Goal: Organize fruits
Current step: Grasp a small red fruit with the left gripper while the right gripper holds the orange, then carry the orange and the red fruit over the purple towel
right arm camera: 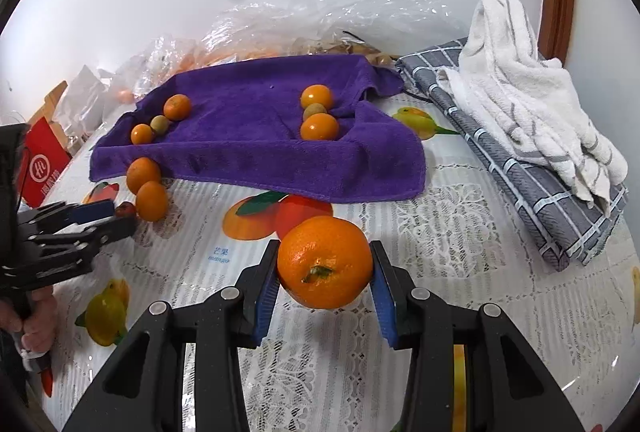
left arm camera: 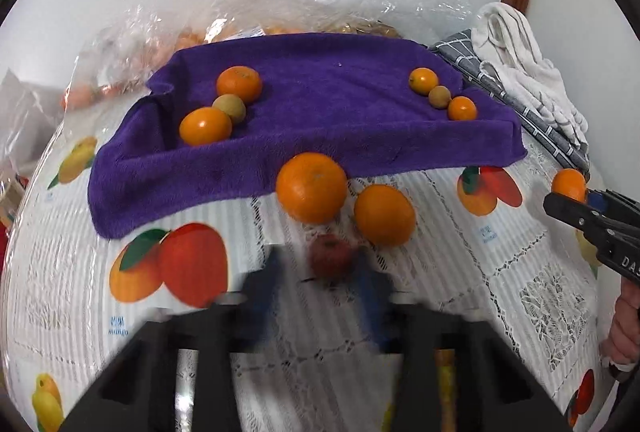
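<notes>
A purple towel point(left arm camera: 312, 112) point(right arm camera: 256, 136) lies on the table with two rows of small fruits: oranges and a brownish fruit on its left point(left arm camera: 224, 108) and on its right point(left arm camera: 442, 94). Two oranges point(left arm camera: 312, 188) point(left arm camera: 384, 214) lie on the tablecloth by the towel's front edge. My left gripper point(left arm camera: 320, 268) is blurred and stands around a small red fruit point(left arm camera: 332, 258) point(right arm camera: 125, 209). My right gripper point(right arm camera: 325, 272) is shut on a large orange point(right arm camera: 325, 261), which also shows at the right in the left wrist view point(left arm camera: 568, 184).
Clear plastic bags point(right arm camera: 312, 24) with more fruit lie behind the towel. A folded grey checked cloth point(right arm camera: 532, 192) with a white towel point(right arm camera: 520, 92) on it lies at the right. A red box point(right arm camera: 42, 164) stands at the left. The tablecloth point(right arm camera: 460, 232) has printed fruit.
</notes>
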A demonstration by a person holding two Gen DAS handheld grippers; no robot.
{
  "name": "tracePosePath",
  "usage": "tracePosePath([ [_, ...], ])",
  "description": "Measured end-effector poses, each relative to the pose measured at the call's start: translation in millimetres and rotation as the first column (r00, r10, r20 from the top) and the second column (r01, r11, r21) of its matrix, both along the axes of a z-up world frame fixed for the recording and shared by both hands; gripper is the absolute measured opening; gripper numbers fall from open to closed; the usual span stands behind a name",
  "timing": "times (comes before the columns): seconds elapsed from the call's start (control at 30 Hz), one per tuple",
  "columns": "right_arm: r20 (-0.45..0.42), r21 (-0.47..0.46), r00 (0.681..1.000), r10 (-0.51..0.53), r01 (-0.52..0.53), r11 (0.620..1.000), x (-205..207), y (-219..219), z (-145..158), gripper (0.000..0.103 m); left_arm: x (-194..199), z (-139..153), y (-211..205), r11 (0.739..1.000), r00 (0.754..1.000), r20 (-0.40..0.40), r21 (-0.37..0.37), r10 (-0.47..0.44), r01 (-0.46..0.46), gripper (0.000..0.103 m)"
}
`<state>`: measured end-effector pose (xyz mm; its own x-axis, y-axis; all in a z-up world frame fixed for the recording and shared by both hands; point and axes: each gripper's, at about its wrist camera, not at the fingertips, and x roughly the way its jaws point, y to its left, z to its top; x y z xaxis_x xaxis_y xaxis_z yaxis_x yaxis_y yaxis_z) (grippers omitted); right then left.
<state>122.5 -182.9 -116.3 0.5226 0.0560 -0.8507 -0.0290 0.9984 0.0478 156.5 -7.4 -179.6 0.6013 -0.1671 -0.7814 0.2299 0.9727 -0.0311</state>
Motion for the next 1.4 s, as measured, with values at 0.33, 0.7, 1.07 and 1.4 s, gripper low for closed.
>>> tracePosePath([
  [0.33,0.017,0.007,1.0,0.023,-0.023,1.0,-3.2,14.3,9.2,0.042,-16.4,23.6,30.5,0.994,0.996,-0.008,-0.055,0.089,-0.09,0.022],
  [0.7,0.071,0.008,0.997,0.012,-0.013,1.0,2.8,20.4,47.2,0.042,-27.4,60.4,62.8,0.978,0.984,0.004,-0.11,0.176,-0.175,0.022],
  [1.07,0.109,0.009,0.994,0.026,-0.027,1.0,35.7,26.3,70.6,0.042,-8.2,90.1,82.0,0.963,0.974,0.025,-0.158,0.226,-0.219,0.022],
  [1.4,0.12,0.021,0.993,0.02,-0.023,1.0,84.5,25.5,65.3,0.042,29.7,89.7,94.3,0.954,0.97,0.005,-0.18,0.243,-0.238,0.022],
])
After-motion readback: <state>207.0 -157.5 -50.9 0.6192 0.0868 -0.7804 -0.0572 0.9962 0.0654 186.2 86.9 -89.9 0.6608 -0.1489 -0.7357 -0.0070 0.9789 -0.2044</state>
